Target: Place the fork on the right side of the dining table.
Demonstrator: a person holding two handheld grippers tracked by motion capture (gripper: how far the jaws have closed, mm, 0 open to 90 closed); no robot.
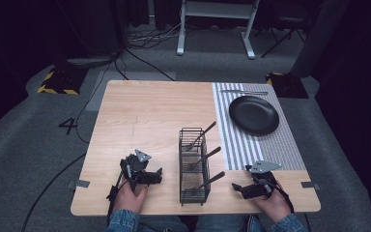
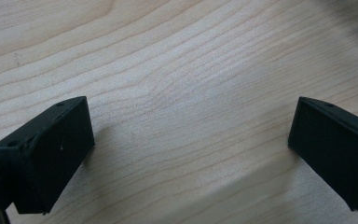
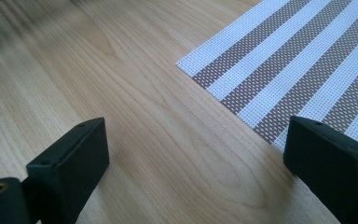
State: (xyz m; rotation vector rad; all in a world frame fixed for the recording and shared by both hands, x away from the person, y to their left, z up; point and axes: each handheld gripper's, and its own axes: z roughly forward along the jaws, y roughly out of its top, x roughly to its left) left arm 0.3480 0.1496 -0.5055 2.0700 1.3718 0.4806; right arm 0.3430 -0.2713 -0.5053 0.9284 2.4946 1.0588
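You held both grippers wide open and empty; the wire basket (image 1: 194,166), long axis running away from you, stood between them, nearer the left gripper (image 1: 160,175) than the right gripper (image 1: 234,186).

Pale smooth wood table (image 1: 145,111), woven striped placemat (image 3: 298,60), black wire caddy (image 1: 193,166), matt black plate (image 1: 253,114).

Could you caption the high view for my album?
Two open hand-held grippers, left gripper and right gripper, flank a black wire cutlery basket.
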